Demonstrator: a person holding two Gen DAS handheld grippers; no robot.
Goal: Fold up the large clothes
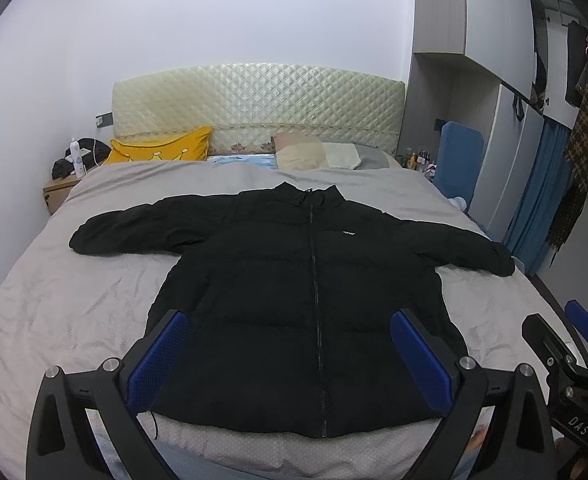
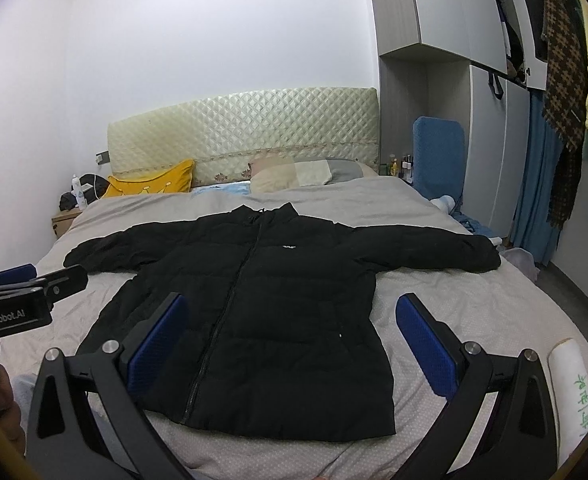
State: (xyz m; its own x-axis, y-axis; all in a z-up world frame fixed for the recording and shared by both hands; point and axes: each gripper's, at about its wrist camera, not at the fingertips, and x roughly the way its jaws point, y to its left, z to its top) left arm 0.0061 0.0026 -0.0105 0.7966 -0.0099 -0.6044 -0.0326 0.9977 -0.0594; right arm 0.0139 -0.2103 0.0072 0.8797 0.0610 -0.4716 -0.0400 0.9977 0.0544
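**A:** So where's the folding at? Looks like nothing's started?

**B:** Pretty much, as far as I can judge. Nearest the cameras, the left gripper is spread wide with nothing between its blue pads, hovering over the hem. The right gripper is the same deal: released, empty, above the hem's right half. Neither one touches cloth that I can tell.

**A:** And the jacket?

**B:** The black puffer jacket lies flat, front up and zipped, in the middle of the bed, hem at 6 o'clock, collar at 12. Both sleeves are stretched straight out, one toward 9, the other toward 3. No fold anywhere, so sleeves in and the body doubled over are all still to do, I'd say.

**A:** Surface okay for it?

**B:** Grey bedspread, a bit wrinkled, soft, with room on both sides of the jacket. There's a white roll with green writing at about 4 o'clock near the bed's edge.

**A:** Further back?

**B:** A yellow pillow at 11, beige pillows at 12, then the quilted headboard. A nightstand at 10 has a bottle on it. At 2 there's a blue cushion thing, wardrobes, and hanging clothes at the far right.
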